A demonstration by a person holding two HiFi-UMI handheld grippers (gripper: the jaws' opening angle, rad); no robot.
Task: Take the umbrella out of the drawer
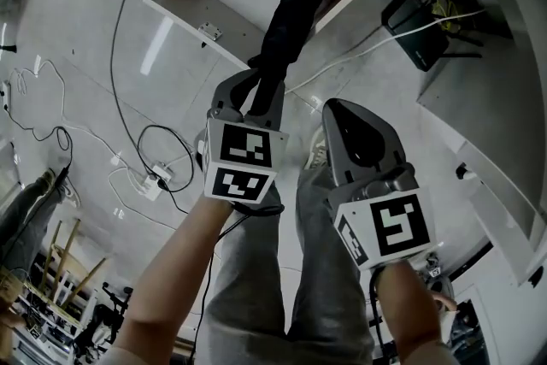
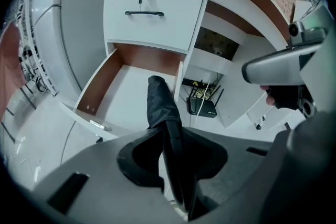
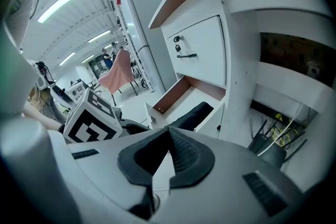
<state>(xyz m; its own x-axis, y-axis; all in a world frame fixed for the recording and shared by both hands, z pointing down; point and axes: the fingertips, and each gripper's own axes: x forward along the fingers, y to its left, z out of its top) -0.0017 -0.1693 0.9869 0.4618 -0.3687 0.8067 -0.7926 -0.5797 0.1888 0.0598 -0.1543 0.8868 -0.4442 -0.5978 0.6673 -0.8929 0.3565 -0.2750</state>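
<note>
The black folded umbrella (image 1: 291,13) reaches from my left gripper (image 1: 261,85) up over the open white drawer (image 1: 214,26). In the left gripper view the umbrella (image 2: 160,107) runs between the jaws of the left gripper (image 2: 176,165), which are shut on its near end, and its far end hangs above the drawer's floor (image 2: 123,94). My right gripper (image 1: 338,111) hovers just to the right of it. It stands shut (image 3: 168,134) with nothing between its jaws. From that side the umbrella (image 3: 191,115) lies over the drawer's edge (image 3: 176,94).
A closed drawer with a black handle and keys (image 2: 144,13) sits above the open one. A black router with cables (image 1: 419,30) stands in the shelf bay to the right. A power strip and cords (image 1: 158,179) lie on the floor at left. The person's legs (image 1: 282,269) are below.
</note>
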